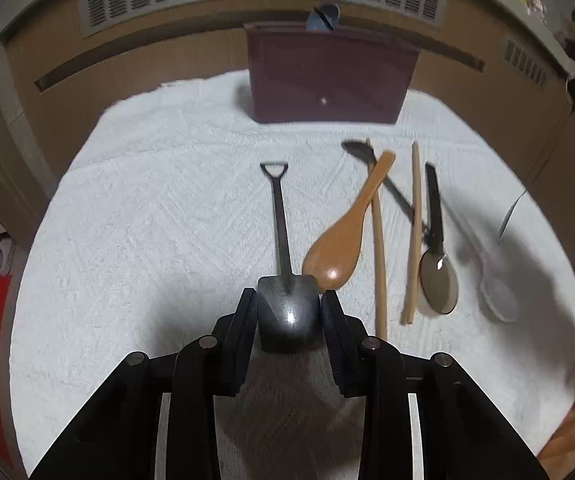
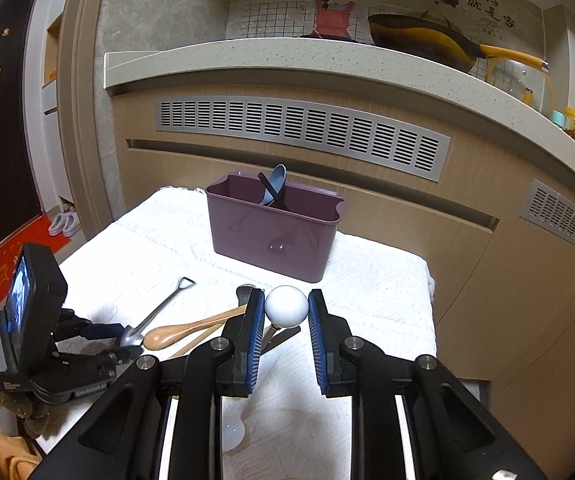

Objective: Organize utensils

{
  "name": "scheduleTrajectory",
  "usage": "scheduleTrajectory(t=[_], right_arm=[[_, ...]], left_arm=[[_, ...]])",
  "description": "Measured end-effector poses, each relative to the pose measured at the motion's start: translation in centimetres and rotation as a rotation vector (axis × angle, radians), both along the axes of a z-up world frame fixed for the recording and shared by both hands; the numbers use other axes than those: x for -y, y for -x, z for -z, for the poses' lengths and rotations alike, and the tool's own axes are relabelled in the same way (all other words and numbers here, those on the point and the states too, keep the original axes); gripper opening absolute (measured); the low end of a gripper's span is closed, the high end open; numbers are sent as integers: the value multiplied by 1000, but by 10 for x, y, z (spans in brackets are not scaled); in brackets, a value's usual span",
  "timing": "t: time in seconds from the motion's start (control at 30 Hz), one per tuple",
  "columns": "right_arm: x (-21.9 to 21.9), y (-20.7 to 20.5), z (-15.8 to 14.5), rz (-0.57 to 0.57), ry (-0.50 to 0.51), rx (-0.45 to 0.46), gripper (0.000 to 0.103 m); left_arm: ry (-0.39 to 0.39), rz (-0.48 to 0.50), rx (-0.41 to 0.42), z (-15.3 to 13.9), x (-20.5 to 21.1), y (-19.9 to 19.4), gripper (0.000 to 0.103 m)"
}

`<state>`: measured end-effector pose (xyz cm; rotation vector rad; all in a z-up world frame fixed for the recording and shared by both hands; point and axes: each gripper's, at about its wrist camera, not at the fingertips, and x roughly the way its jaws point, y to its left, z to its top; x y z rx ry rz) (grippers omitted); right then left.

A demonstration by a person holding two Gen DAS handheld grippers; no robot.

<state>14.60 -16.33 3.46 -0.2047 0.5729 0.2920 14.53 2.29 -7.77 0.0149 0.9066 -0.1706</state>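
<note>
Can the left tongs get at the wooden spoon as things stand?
Probably not yet: the left tongs are clamped around the bowl of the shovel-shaped spoon. The wooden spoon lies just beside it on the white towel, uncovered.

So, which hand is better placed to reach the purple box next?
Right, probably: right gripper holds the white spoon facing the purple box; left gripper grips a shovel spoon lying on the towel.

Left gripper [image 1: 289, 300] jaws narrowed, right gripper [image 2: 286, 305] jaws clamped
</note>
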Motion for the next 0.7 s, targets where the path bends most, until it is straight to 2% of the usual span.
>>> scheduleTrajectory(t=[0.13, 0.2, 0.27, 0.37, 0.43, 0.53, 0.57, 0.63, 0.7], right_arm=[[4, 7, -4, 11, 5, 16, 20], [5, 10, -7, 19, 4, 25, 20], [5, 12, -10, 19, 1, 33, 20], [3, 17, -13, 10, 0, 48, 20], [2, 20, -15, 5, 4, 57, 20], [3, 21, -13, 8, 14, 57, 20], [4, 22, -12, 9, 13, 54, 20], [7, 20, -8, 11, 8, 38, 20], [9, 16, -2, 15, 4, 18, 20]], left_arm=[[-11, 2, 136, -40, -4, 21, 30], [-16, 6, 195, -59, -5, 29, 14], [-13, 15, 260, -79, -5, 38, 14], [-23, 37, 315, -96, -4, 43, 14], [-22, 30, 310, -95, -9, 40, 14], [5, 12, 232, -85, -27, 32, 19], [13, 18, 180, -77, -33, 27, 23], [16, 16, 132, -62, -36, 22, 47], [37, -20, 63, -44, -42, 7, 52]])
